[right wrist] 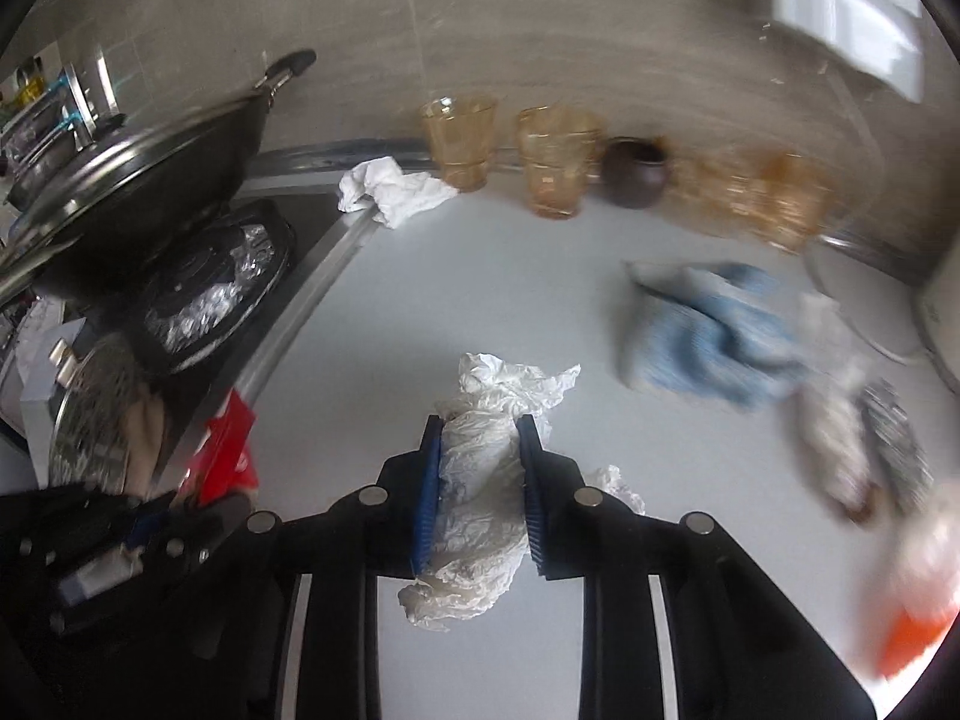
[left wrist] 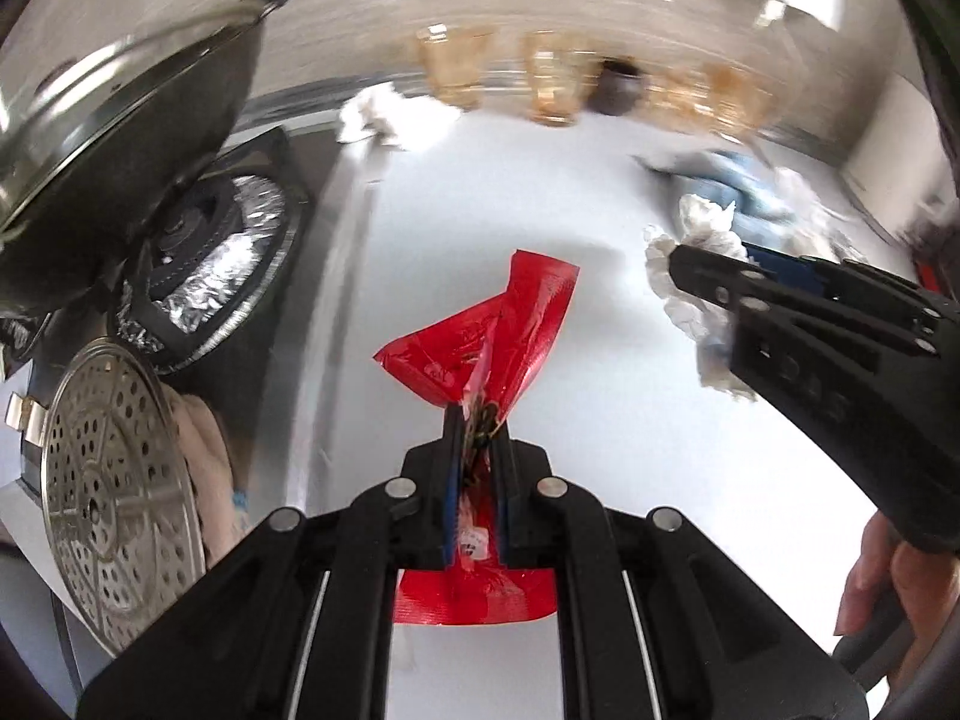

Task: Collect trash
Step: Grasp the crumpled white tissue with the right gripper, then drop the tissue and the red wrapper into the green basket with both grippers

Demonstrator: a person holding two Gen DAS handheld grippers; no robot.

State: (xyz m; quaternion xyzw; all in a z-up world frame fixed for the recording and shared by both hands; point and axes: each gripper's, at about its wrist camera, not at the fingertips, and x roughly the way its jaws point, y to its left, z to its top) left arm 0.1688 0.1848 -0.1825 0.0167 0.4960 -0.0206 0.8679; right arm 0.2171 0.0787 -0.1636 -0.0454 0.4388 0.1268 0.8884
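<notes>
A: Left gripper [left wrist: 478, 420] noted with jaws clamped on a red wrapper [left wrist: 480, 342]; the crumpled foil is pinched between the blue pads [left wrist: 454, 450], and both ends are seen fanning out beyond them, above the white countertop [left wrist: 600, 420].

B: Confirmed. Right gripper [right wrist: 478, 427] recorded as closed on a wad of crumpled white plastic [right wrist: 480, 468], which is squeezed between the pads and is seen hanging out at front and rear.

A: In the left wrist view the right gripper [left wrist: 678, 264] is seen at the right, with the white wad [left wrist: 696, 300] held at its tip.

B: Other items logged: a crumpled white tissue [right wrist: 393, 186] lying at the stove edge by the back wall; a blue cloth [right wrist: 708, 330] bunched on the counter, blurred; further blurred scraps [right wrist: 852, 450] at the far right, not identifiable.

A: Amber glasses [right wrist: 459, 141] and a dark pot [right wrist: 635, 171] are lined along the wall. A lidded wok [right wrist: 144, 180] is set on the hob at left.
</notes>
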